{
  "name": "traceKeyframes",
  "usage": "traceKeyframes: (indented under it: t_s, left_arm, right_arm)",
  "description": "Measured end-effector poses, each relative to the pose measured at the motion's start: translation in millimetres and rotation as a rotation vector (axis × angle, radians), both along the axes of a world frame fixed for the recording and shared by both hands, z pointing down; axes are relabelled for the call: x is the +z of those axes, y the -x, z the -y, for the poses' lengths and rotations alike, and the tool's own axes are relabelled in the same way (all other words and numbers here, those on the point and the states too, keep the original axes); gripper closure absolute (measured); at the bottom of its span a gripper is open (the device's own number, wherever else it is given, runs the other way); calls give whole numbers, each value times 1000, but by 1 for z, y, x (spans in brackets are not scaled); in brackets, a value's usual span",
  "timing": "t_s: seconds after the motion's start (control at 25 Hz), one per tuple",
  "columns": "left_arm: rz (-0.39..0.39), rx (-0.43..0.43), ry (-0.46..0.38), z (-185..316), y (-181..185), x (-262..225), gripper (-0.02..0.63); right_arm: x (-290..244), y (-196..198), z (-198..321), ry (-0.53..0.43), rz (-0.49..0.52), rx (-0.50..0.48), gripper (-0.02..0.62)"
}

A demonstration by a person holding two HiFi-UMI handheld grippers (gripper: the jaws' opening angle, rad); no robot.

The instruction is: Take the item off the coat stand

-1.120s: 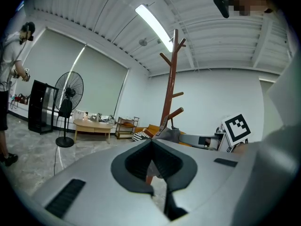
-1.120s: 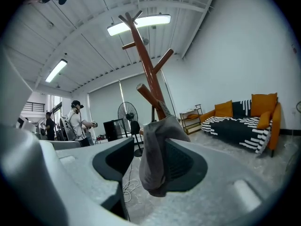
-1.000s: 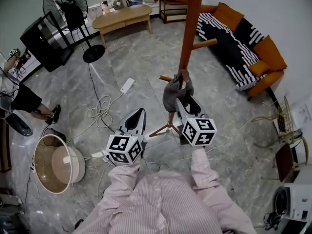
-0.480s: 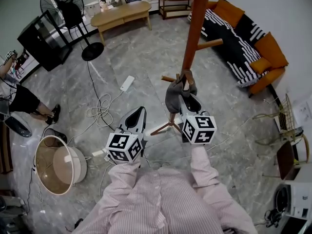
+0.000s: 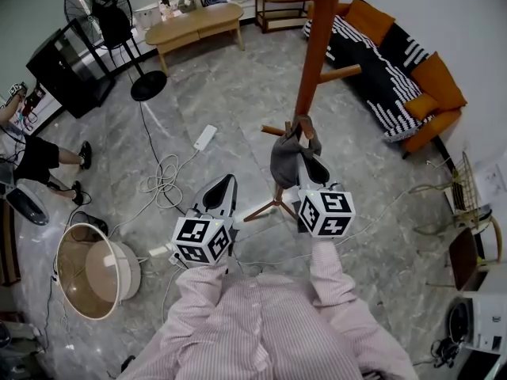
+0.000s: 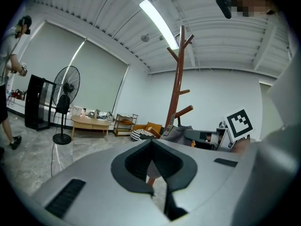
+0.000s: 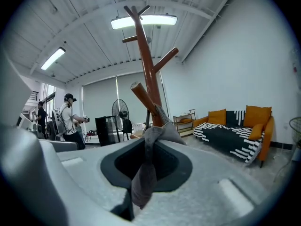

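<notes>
A tall brown coat stand (image 5: 317, 46) rises in front of me, its pole also in the right gripper view (image 7: 146, 65). A grey cloth (image 5: 285, 155) hangs from a low peg. My right gripper (image 5: 306, 169) is at that peg, jaws closing with the cloth (image 7: 162, 128) pinched between them and a fold hanging down through the gap. My left gripper (image 5: 221, 190) hovers lower and to the left of the stand, shut and empty; from its own view the stand (image 6: 178, 88) and the cloth lie ahead to the right.
The stand's tripod feet (image 5: 265, 206) spread on the marble floor beneath the grippers. A power strip with cables (image 5: 204, 138) and a round tub (image 5: 91, 271) lie to the left. A fan (image 5: 103, 14), coffee table (image 5: 198, 24), sofa (image 5: 388, 70) and a person (image 5: 40, 161) surround the area.
The right gripper's jaws have come together around the grey cloth at the peg. The left gripper has hardly moved. The person at the far left has stepped along.
</notes>
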State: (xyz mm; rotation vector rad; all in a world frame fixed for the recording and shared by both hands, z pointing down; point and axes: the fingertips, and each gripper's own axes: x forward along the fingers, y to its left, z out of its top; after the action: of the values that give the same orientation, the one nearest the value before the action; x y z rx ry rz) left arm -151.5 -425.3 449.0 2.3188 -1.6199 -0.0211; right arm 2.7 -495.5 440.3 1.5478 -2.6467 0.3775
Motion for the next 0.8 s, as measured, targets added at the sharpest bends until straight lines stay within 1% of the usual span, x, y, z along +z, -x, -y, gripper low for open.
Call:
traceKeyframes:
  t_s: [0.32,0.8]
  left_arm:
    - [10,20,-20,-4,-6,-8,604]
    - [3,47,-36,-18,-11,-14,604]
  right_arm:
    - [-14,-6,-11,-34,10,-3,554]
    - [-40,-6,-31,-91,11,-5,554]
